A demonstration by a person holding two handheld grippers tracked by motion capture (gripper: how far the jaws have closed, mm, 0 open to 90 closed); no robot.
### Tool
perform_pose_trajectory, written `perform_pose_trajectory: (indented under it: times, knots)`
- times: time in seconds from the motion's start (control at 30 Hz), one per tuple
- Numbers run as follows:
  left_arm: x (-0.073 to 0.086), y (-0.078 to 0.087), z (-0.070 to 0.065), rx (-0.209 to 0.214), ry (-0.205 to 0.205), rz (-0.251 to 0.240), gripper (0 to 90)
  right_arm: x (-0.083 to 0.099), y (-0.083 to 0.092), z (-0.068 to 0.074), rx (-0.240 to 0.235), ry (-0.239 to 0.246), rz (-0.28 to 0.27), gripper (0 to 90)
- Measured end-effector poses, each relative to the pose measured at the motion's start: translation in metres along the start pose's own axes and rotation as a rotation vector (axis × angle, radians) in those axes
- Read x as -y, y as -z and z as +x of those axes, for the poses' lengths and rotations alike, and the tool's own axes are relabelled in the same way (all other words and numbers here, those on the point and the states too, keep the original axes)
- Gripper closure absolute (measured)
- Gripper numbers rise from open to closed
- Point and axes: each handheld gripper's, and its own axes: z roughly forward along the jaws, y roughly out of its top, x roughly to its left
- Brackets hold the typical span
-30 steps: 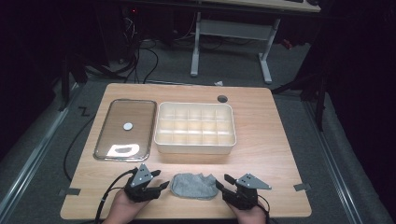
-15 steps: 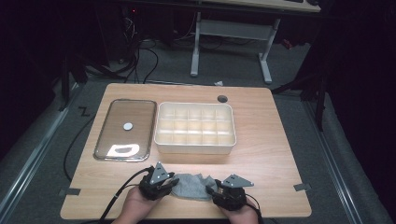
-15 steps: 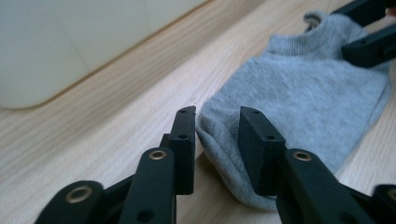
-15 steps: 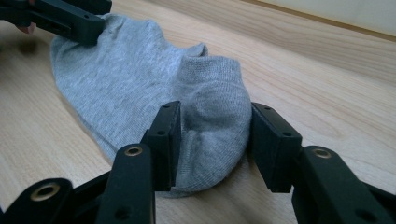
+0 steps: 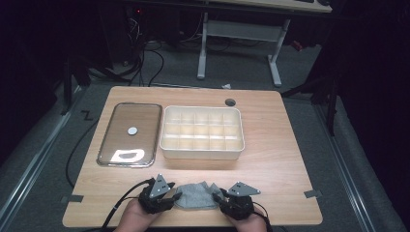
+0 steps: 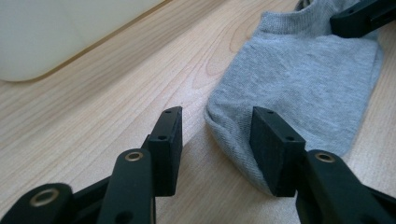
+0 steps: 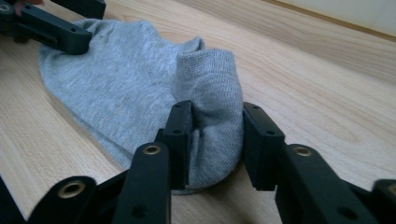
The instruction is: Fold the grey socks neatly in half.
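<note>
At the near edge of the table (image 5: 270, 159), a grey sock (image 5: 196, 195) is laid flat, its long axis running left to right between the two hands. It is flanked by the left gripper (image 5: 173, 198) at its left end and the right gripper (image 5: 218, 198) at its right end, so that each hand is equally near its own end.

In the right gripper view, the bunched cuff end of the sock (image 7: 212, 116) is seen pinched between the right fingers (image 7: 180, 135), which have just been closing and are now grasping the fabric. In the left gripper view, the rounded toe end (image 6: 233, 130) lies to the right of the gap: one of the left fingers (image 6: 271, 149) is set over the sock's edge, the other (image 6: 168, 144) stands on bare wood, and nothing is clamped. These fingers have just been opening and are released. A small shift toward the sock is judged necessary before this end can be gripped.

The sock is seen as a short ankle sock of fine grey knit, soft, limp and slightly creased. A white compartment tray (image 5: 202, 133) and a clear lid (image 5: 130, 133) lie farther off, well apart from it.
</note>
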Motion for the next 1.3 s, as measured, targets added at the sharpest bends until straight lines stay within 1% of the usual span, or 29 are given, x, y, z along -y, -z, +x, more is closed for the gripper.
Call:
perform_pose_trajectory:
  times: [0.07,0.1,0.17,0.27,0.37,0.57,0.67,0.73,0.77,0.8,0.83,0.9,0.93,0.97,1.0,1.07,1.1,1.13,1.17,1.2,1.23,1.27,1.3]
  knots:
    - [0.000,0.000,0.000,0.000,-0.001,0.000,54.1,0.000,0.000,0.000,0.001,-0.001,0.000,70.1]
    - [0.000,0.000,0.000,-0.001,-0.003,0.000,54.2,0.000,0.000,0.000,-0.010,-0.007,0.004,75.1]
    - [0.000,0.000,0.000,0.001,-0.003,0.000,54.1,-0.001,0.000,0.001,-0.027,-0.011,0.009,80.0]
    - [0.000,0.000,0.000,0.003,-0.003,0.002,54.1,-0.001,0.000,0.001,-0.042,-0.012,0.013,82.8]
    - [0.000,0.000,0.000,0.000,-0.004,0.001,54.1,0.000,0.001,0.000,-0.045,-0.004,0.006,83.7]
    - [-0.001,0.000,-0.001,-0.007,-0.013,0.005,54.1,-0.002,0.009,-0.005,-0.075,-0.064,-0.050,84.6]
    - [-0.002,0.000,-0.003,-0.017,-0.013,0.009,53.8,-0.003,0.012,-0.005,-0.077,-0.058,-0.075,84.7]
    - [-0.004,-0.001,-0.003,-0.018,-0.005,0.027,52.5,-0.004,0.014,-0.004,-0.081,-0.061,-0.084,84.7]
    - [-0.007,-0.001,-0.002,-0.010,0.010,0.041,51.7,-0.005,0.014,-0.004,-0.082,-0.060,-0.082,84.7]
    - [-0.010,-0.001,-0.002,0.001,0.026,0.045,50.8,-0.005,0.014,-0.004,-0.080,-0.057,-0.080,84.7]
    - [-0.015,0.000,-0.002,0.022,0.043,0.024,51.4,-0.005,0.014,-0.004,-0.079,-0.055,-0.080,84.6]
    - [-0.025,0.004,-0.003,0.087,0.097,-0.055,57.6,-0.005,0.014,-0.005,-0.078,-0.053,-0.077,84.6]
    - [-0.031,0.004,-0.004,0.111,0.109,-0.078,60.4,-0.004,0.013,-0.006,-0.078,-0.052,-0.077,84.6]
    - [-0.031,0.004,-0.004,0.111,0.109,-0.078,63.6,-0.004,0.013,-0.006,-0.080,-0.055,-0.074,84.6]
    - [-0.043,-0.002,-0.010,0.138,0.101,-0.084,66.7,-0.004,0.012,-0.006,-0.082,-0.053,-0.073,84.6]
    - [-0.053,-0.015,-0.017,0.127,0.083,-0.061,71.2,-0.003,0.011,-0.006,-0.083,-0.055,-0.070,84.6]
    - [-0.057,-0.022,-0.020,0.128,0.084,-0.039,75.1,-0.003,0.011,-0.006,-0.084,-0.055,-0.071,84.6]
    - [-0.059,-0.028,-0.023,0.118,0.083,-0.019,77.7,-0.004,0.011,-0.006,-0.082,-0.053,-0.071,84.6]
    - [-0.060,-0.035,-0.025,0.106,0.075,0.011,81.1,-0.004,0.011,-0.007,-0.083,-0.054,-0.071,84.6]
    - [-0.060,-0.041,-0.027,0.102,0.073,0.042,83.2,-0.004,0.011,-0.007,-0.084,-0.057,-0.072,84.6]
    - [-0.060,-0.041,-0.027,0.102,0.073,0.042,84.3,-0.003,0.011,-0.008,-0.083,-0.060,-0.077,84.6]
    - [-0.057,-0.050,-0.030,0.105,0.075,0.080,84.7,-0.003,0.012,-0.009,-0.086,-0.071,-0.078,84.6]
    - [-0.057,-0.053,-0.033,0.100,0.068,0.083,84.7,-0.003,0.012,-0.011,-0.089,-0.085,-0.081,84.6]
